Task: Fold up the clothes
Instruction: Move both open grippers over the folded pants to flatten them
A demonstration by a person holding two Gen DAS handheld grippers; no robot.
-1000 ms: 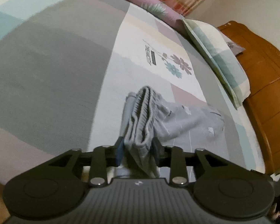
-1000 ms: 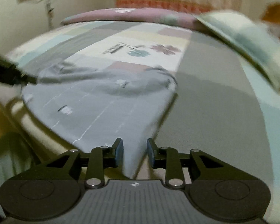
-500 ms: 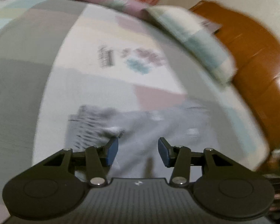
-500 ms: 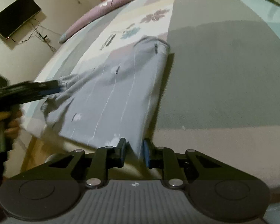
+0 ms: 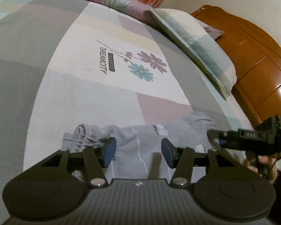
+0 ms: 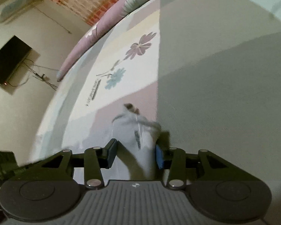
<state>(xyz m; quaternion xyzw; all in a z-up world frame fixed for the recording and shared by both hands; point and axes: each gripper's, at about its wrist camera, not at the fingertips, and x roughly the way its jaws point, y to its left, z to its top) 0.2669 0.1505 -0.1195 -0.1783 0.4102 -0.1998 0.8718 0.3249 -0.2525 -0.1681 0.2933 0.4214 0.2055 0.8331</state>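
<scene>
Grey garment down on the patchwork bed

Left tool (image 5: 136, 154) hovers over the grey garment (image 5: 138, 140), jaws opening, pads clear of the cloth (drawstring end beside it); right tool (image 6: 134, 155) opening too, a fold between its pads.

We read "DREAMCITY" printed in dark capitals on the bedsheet (image 5: 88, 86), beside its flower stems. Next to it a small dark label carries letters too blurred to read. Print on the grey garment (image 5: 140, 146) stays illegible.
</scene>
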